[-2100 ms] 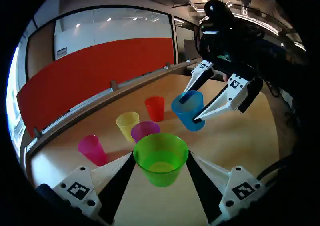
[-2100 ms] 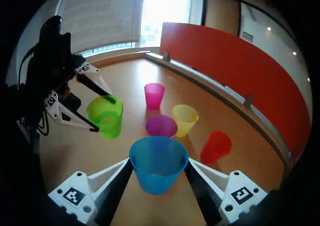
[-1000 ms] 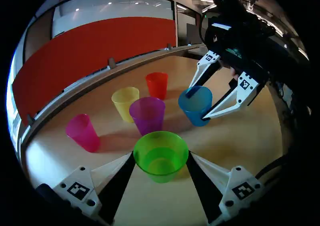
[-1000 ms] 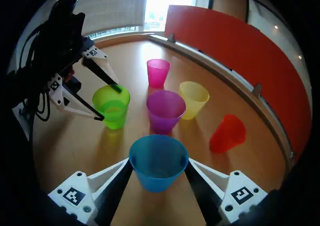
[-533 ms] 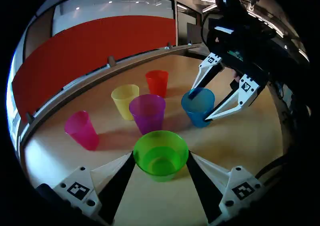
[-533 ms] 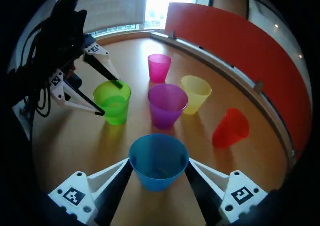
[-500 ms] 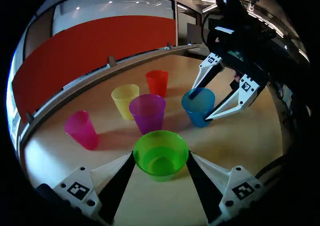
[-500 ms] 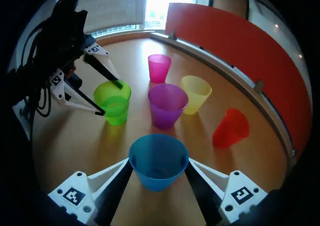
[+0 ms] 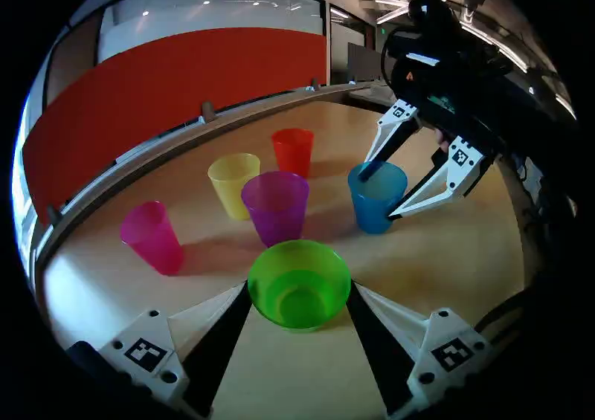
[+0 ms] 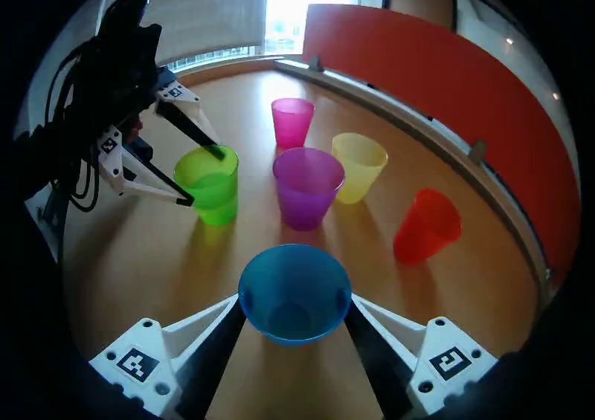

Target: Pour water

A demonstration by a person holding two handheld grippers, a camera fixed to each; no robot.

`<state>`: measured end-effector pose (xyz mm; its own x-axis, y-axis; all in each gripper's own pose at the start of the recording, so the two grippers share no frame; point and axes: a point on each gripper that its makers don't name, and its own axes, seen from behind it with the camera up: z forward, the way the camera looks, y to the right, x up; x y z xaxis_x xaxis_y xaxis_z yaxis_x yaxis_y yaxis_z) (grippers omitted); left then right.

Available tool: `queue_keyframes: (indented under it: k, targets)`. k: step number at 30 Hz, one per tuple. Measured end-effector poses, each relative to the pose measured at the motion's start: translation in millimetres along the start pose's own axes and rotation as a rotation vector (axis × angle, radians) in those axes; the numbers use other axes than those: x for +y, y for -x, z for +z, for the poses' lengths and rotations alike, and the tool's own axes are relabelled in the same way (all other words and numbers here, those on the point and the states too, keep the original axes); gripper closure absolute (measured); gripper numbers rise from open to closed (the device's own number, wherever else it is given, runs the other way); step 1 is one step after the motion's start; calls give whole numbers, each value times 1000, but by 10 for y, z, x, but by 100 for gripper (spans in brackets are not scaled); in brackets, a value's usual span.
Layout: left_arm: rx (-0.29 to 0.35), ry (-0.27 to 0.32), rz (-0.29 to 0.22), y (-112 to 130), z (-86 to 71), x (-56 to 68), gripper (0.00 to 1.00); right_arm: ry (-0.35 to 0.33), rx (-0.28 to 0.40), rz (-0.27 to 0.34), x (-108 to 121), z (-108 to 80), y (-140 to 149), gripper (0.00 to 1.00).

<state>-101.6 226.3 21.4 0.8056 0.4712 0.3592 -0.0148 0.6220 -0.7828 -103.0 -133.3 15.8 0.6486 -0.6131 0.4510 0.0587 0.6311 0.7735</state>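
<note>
My left gripper [image 9: 299, 290] is shut on a translucent green cup [image 9: 299, 312] that sits upright low on the wooden table [image 9: 446, 249]. Across the table my right gripper [image 9: 379, 194] is shut on a blue cup [image 9: 374, 208], which also stands upright on the tabletop. In the right gripper view the blue cup [image 10: 294, 323] lies between my right gripper's [image 10: 294, 297] fingers. The green cup [image 10: 212, 197] is at the left there, held by the left gripper [image 10: 202, 176]. I cannot tell whether either cup holds water.
Several other cups stand between the two held ones: purple [image 9: 275, 206], yellow [image 9: 233, 184], red [image 9: 292, 151] and pink [image 9: 152, 236]. A red partition [image 9: 178, 78] runs along the table's far edge. Bare tabletop lies to the right of the blue cup.
Both cups have come down from the air to the tabletop. The blue cup has moved a little away from the green one. Both grippers keep their hold.
</note>
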Motion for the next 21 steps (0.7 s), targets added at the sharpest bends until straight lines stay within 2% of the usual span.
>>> queue_keyframes:
  k: [8, 16, 21]
  targets:
    - [0, 3, 1, 13, -6, -1, 12, 14, -16, -10, 29, -11, 77, 8]
    - [-9, 9, -8, 46, 4, 7, 11, 18, -23, -13, 24, 11, 111, 0]
    - [-11, 11, -11, 63, 14, 19, 4, 26, -29, -16, 41, 3, 130, 0]
